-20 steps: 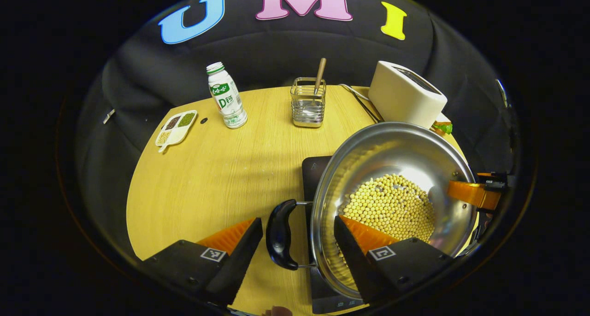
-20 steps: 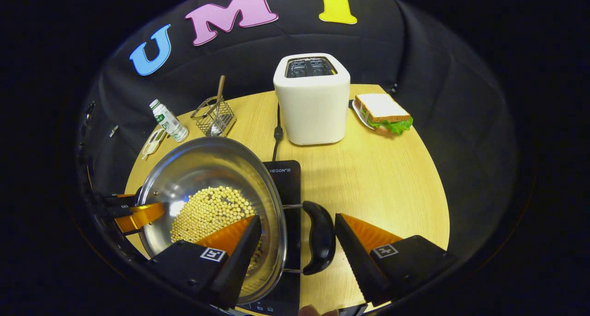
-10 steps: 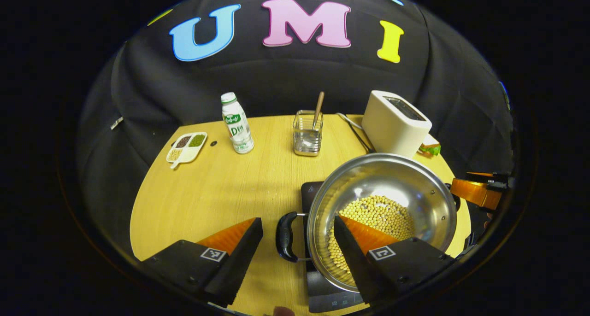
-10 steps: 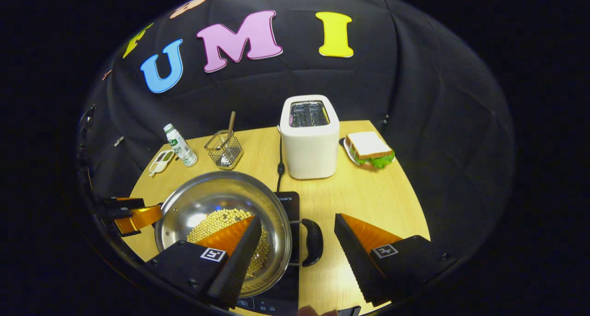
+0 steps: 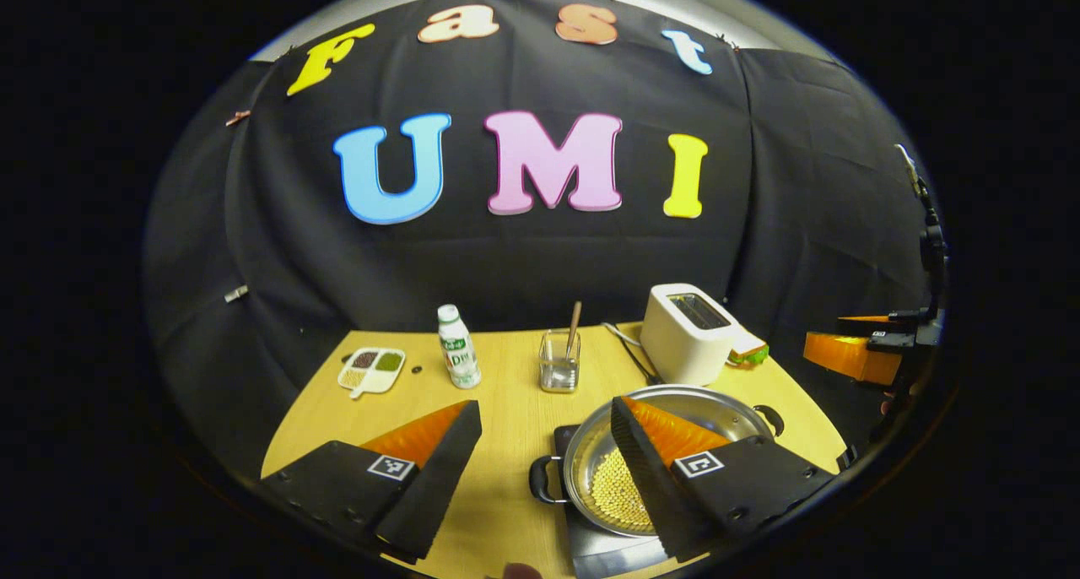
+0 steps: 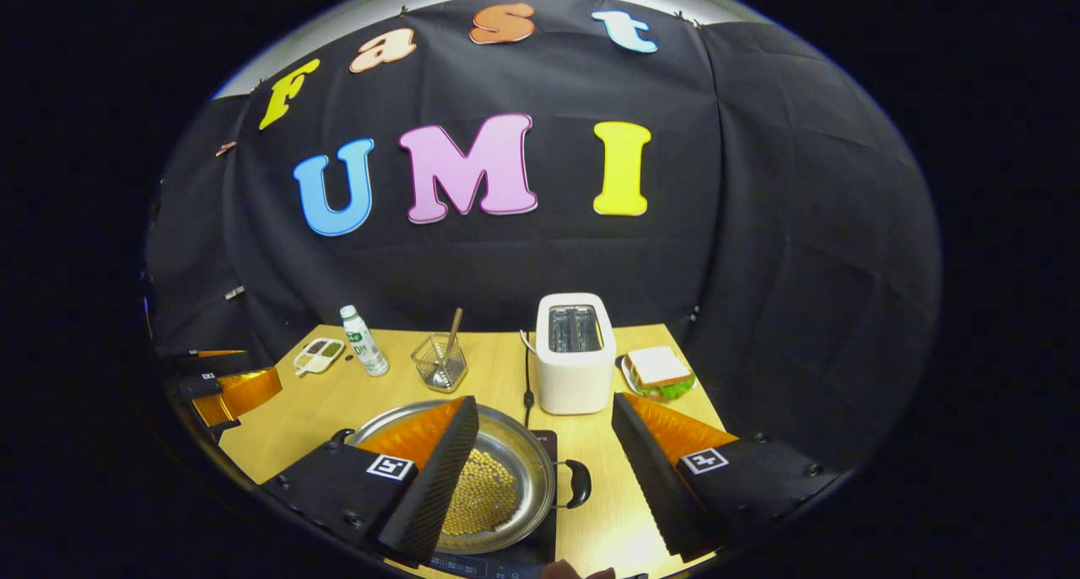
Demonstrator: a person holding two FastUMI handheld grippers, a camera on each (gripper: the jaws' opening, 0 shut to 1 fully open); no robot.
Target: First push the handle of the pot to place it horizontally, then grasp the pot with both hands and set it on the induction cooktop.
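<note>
A steel pot (image 5: 730, 408) with yellow beans inside sits on the black induction cooktop (image 5: 601, 552) at the table's near edge. Its two dark handles (image 5: 540, 480) point left and right. My left gripper (image 5: 545, 406) hangs open well above the pot's left side with nothing between its fingers. In the right gripper view the pot (image 6: 506, 469) rests on the cooktop (image 6: 547, 538). My right gripper (image 6: 545, 400) is open above it, near the right handle (image 6: 578, 484). Each gripper also appears at the edge of the other's view: the right gripper (image 5: 852, 355) and the left gripper (image 6: 232, 392).
At the back of the round wooden table (image 5: 498, 393) stand a white toaster (image 6: 575, 351) with its cord, a sandwich on a plate (image 6: 660, 370), a wire holder with a wooden-handled utensil (image 5: 558, 368), a drink bottle (image 5: 458, 358) and a divided dish of beans (image 5: 371, 368).
Both grippers have risen and drawn back from the pot, staying open. The pot now looks far smaller and sits still on the cooktop.
</note>
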